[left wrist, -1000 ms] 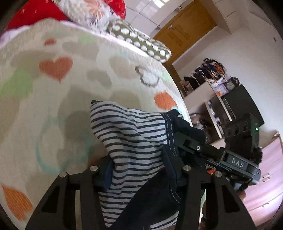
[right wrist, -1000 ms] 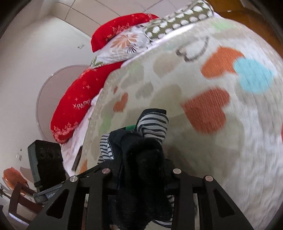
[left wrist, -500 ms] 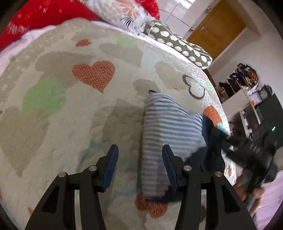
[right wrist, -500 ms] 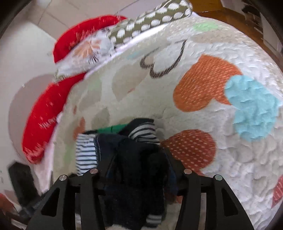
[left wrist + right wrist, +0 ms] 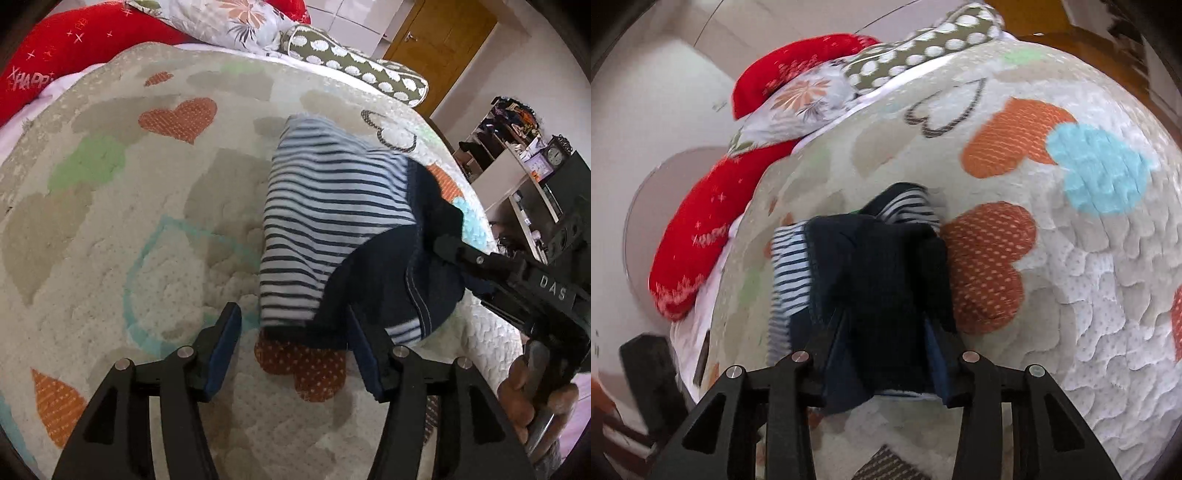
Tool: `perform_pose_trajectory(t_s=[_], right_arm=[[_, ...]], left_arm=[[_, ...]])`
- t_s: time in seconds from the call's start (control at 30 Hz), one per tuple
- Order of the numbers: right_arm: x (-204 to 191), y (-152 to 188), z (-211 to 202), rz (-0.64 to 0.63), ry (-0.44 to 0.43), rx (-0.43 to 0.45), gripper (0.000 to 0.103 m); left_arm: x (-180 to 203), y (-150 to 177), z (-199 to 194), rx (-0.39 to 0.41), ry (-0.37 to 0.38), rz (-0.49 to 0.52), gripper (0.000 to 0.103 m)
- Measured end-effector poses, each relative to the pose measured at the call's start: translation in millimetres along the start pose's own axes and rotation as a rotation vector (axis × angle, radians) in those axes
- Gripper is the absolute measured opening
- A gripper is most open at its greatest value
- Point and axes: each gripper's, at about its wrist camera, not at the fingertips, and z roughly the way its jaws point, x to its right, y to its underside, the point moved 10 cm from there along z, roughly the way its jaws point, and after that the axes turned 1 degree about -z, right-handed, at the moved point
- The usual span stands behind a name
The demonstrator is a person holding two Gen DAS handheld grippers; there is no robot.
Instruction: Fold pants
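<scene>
The pants (image 5: 332, 206), blue-and-white striped with a navy lining, lie bunched in a loose fold on the heart-patterned bedspread (image 5: 110, 229). My left gripper (image 5: 295, 332) hovers at their near edge, its jaws opening. The hem lies between the fingers against the right pad (image 5: 364, 347), and the left pad is clear of it. In the right wrist view my right gripper (image 5: 882, 332) has its jaws closing, and the navy cloth (image 5: 882, 280) fills the gap between the pads. From the left wrist view, the right gripper (image 5: 454, 251) reaches into the navy side of the pants, with a hand on its handle.
Red pillows (image 5: 74, 40), a floral pillow (image 5: 229, 18) and a dotted bolster (image 5: 354, 62) line the far end of the bed. A wooden door (image 5: 443, 40) and cluttered shelves (image 5: 517, 147) stand beyond the bed's right edge. Bare bedspread stretches to the left of the pants.
The left gripper let go of the striped cloth and now stands open. Both grippers sank toward the bed, and the pants now rest on the bedspread. The right gripper keeps the navy cloth.
</scene>
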Motion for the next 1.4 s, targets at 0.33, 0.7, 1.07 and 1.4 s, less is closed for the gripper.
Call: perform_pose_trajectory(t_s=[0.33, 0.7, 1.07, 1.4], right_arm=[[0.4, 22.0, -64.4, -0.095, 0.101, 0.104, 0.052], [4.2, 89.3, -98.7, -0.187, 0.278, 0.114, 0.057], [-13.6, 118.5, -101.7, -0.318, 0.378, 0.117, 0.071], [4.9, 129.3, -87.6, -0.289, 0.431, 0.064, 0.071]], left_arm=[[7.1, 18.5, -75.1, 0.205, -0.120, 0.062, 0.066], [16.3, 20.8, -222.4, 0.707, -0.345, 0.067, 0.103], [15.3, 49.8, -165.3, 0.414, -0.295, 0.083, 0.103], [9.9, 80.5, -121.8, 0.258, -0.276, 0.055, 0.103]])
